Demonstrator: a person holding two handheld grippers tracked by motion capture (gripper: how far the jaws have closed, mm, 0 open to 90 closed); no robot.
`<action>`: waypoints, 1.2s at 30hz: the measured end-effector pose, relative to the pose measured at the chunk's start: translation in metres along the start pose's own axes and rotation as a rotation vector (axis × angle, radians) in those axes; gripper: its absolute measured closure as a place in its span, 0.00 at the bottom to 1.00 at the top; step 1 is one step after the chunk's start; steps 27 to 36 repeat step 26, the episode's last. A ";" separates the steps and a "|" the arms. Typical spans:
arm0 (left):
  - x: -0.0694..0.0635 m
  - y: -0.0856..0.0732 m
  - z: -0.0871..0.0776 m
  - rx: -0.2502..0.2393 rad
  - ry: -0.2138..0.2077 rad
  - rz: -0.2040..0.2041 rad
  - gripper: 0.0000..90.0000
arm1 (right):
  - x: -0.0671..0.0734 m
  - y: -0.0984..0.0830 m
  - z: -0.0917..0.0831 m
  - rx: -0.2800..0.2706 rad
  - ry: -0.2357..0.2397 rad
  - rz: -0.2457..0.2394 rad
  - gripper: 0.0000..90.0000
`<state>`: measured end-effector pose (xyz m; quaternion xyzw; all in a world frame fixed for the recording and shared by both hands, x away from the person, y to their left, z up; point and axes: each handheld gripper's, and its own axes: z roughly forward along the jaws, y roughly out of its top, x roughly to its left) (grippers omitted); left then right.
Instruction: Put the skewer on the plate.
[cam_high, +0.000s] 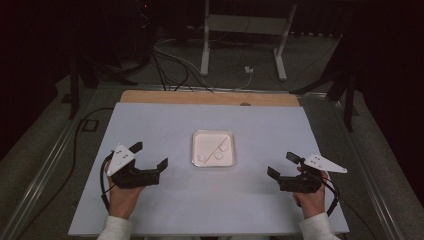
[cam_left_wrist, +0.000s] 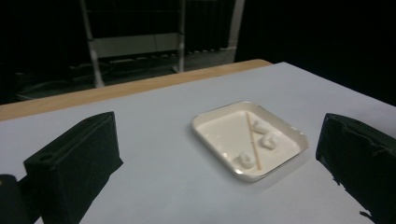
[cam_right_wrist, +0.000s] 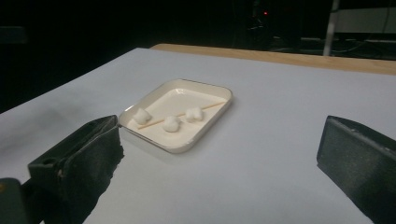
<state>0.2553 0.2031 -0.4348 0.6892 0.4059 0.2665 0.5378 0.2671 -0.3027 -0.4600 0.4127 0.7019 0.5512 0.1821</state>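
right gripper (cam_right_wrist: 219, 154) fingers (cam_right_wrist: 359, 158) cropped at edge

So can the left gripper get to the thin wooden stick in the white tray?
Probably yes. The left gripper is open with nothing between its jaws, and bare table lies between it and the white tray. The thin wooden stick lies flat among three white lumps, which may crowd the pick.

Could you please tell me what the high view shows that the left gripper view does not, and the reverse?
High view: both hands, the left gripper and right gripper, open, either side of the tray. Left gripper view: a raking close look at how the skewer lies diagonally among three marshmallows. Shared: the white tray on the pale table, wooden edge beyond.
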 end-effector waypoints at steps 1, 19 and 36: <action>0.002 -0.002 -0.004 -0.008 0.006 0.002 0.01 | -0.001 -0.001 -0.001 -0.003 -0.005 0.003 0.00; 0.027 -0.030 -0.038 -0.052 0.113 -0.029 0.01 | -0.017 -0.016 -0.018 -0.026 -0.095 0.010 0.00; 0.028 -0.031 -0.036 -0.037 0.123 -0.035 0.01 | -0.019 -0.019 -0.021 -0.026 -0.119 0.006 0.00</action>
